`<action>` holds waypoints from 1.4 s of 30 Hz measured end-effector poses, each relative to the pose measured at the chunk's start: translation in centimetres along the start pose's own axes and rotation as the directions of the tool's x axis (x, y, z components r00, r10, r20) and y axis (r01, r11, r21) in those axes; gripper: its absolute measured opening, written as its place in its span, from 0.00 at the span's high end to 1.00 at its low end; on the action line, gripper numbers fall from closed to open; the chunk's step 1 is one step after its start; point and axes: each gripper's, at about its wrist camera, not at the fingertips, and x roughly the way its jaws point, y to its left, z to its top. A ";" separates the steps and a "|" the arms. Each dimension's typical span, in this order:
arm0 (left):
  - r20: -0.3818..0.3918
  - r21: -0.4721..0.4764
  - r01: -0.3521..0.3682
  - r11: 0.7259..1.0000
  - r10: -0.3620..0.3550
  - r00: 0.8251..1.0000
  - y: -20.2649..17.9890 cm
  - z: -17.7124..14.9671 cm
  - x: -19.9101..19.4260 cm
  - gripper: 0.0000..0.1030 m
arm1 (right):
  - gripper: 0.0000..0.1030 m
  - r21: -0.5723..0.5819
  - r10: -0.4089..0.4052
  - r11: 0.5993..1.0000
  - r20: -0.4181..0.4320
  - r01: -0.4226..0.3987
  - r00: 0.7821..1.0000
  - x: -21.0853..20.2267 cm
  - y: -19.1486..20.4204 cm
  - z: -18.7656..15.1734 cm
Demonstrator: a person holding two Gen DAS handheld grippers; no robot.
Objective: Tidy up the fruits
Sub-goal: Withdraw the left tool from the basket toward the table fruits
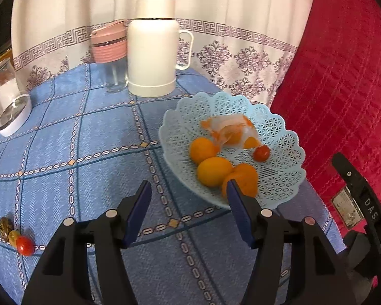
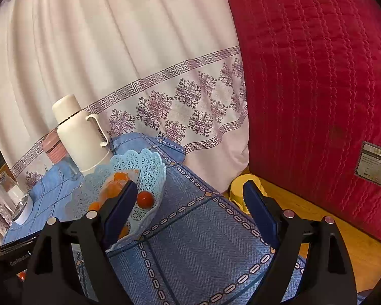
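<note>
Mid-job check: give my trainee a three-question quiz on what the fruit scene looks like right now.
1. True or false: the left gripper holds a fruit.
2. How many small fruits lie on the cloth outside the basket?
3. What stands nearest behind the basket: A) glass jar B) white flask C) pink-lidded bottle

Key:
1. False; it is open and empty.
2. Three: a red tomato, a yellow one and a dark one.
3. B

white thermos jug (image 1: 152, 48), pink-lidded bottle (image 1: 110, 50), glass jar (image 1: 5, 96), blue checked tablecloth (image 1: 89, 139), red quilted cushion (image 2: 317, 76)
</note>
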 end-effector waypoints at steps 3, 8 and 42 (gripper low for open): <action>0.002 -0.012 -0.010 1.000 0.010 1.000 0.6 -0.2 -0.3 0.40 | 0.16 -0.002 0.004 1.000 0.002 -0.004 1.000 -0.1 0.1 0.0; 0.021 -0.014 -0.029 0.999 0.029 0.999 1.0 -0.5 -1.1 0.37 | 0.16 -0.001 0.009 1.000 -0.001 -0.009 1.000 -0.1 0.1 -0.2; 0.078 -0.270 -0.192 0.944 0.221 0.972 15.1 -4.1 -8.5 0.33 | 0.15 -0.131 0.012 0.991 -0.013 -0.013 1.000 -0.1 2.8 -0.9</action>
